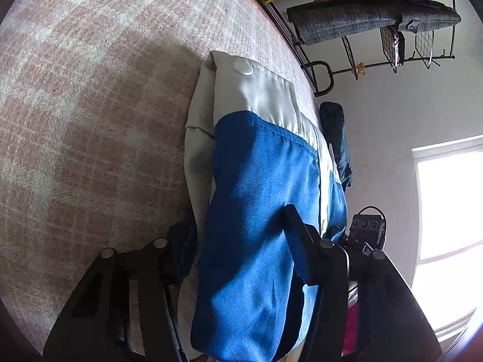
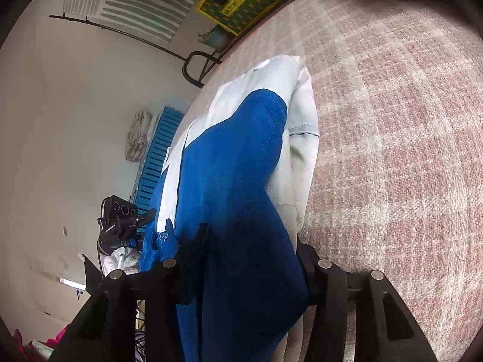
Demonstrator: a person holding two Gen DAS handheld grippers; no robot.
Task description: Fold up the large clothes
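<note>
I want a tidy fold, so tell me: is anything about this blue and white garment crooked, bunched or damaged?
No damage shows. The blue and white garment lies in a thick, rounded bundle on the pink checked cover, not flat. Both the left gripper and right gripper have it between their fingers.

Bright daylight from overexposed window (image 1: 449, 211); strong fisheye edge warp

Between the black fingers (image 1: 299, 241) lies a blue and pale grey garment (image 1: 256, 199); beyond it, a pink and white checked blanket (image 1: 90, 90), and a green-and-yellow patterned box (image 2: 238, 0) farther off
</note>
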